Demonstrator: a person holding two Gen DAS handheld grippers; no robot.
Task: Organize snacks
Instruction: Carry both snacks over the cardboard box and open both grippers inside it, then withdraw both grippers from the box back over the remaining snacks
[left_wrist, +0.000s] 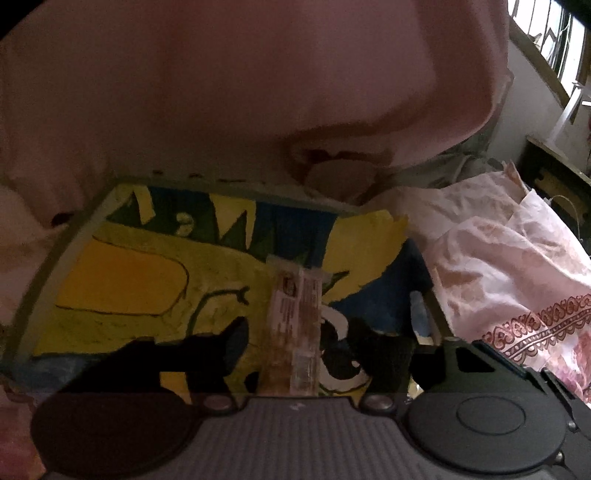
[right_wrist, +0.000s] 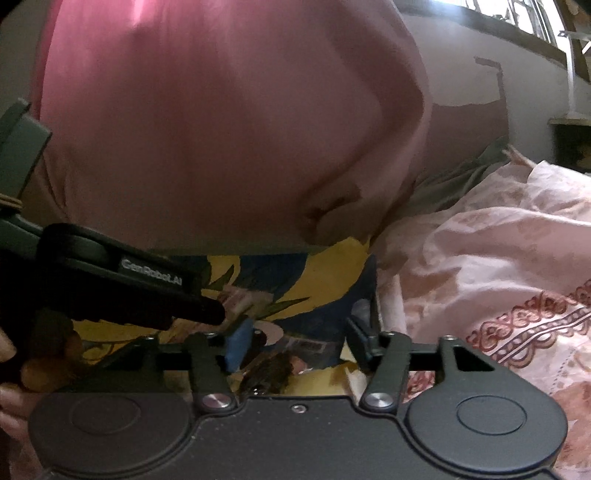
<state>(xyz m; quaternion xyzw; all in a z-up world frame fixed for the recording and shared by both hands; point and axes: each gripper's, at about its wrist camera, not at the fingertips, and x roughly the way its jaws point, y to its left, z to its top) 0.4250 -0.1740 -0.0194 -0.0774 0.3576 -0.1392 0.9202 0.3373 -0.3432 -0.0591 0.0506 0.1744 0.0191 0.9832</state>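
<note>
Left gripper (left_wrist: 312, 354): jaws part open, nothing pressed between them; dark fingers (left_wrist: 207, 354) stand either side of the snack bar.
Snack bar (left_wrist: 293, 332): long clear wrapper with brown print, lying flat on the tray, lengthwise away from the camera, near the tray's middle.
Tray (left_wrist: 122, 280): flat, painted yellow and blue, grey rim; landmark for everything else.
Right gripper (right_wrist: 295, 345): jaws part open, empty; blue pads (right_wrist: 238, 345) hover over the tray's near right part.
Pink cloth (left_wrist: 258, 74): bulging beyond the tray's far edge.
Bedsheet (left_wrist: 509, 258): pale floral, patterned border, just right of the tray.
Window (left_wrist: 546, 33): far right, beyond the tray.
</note>
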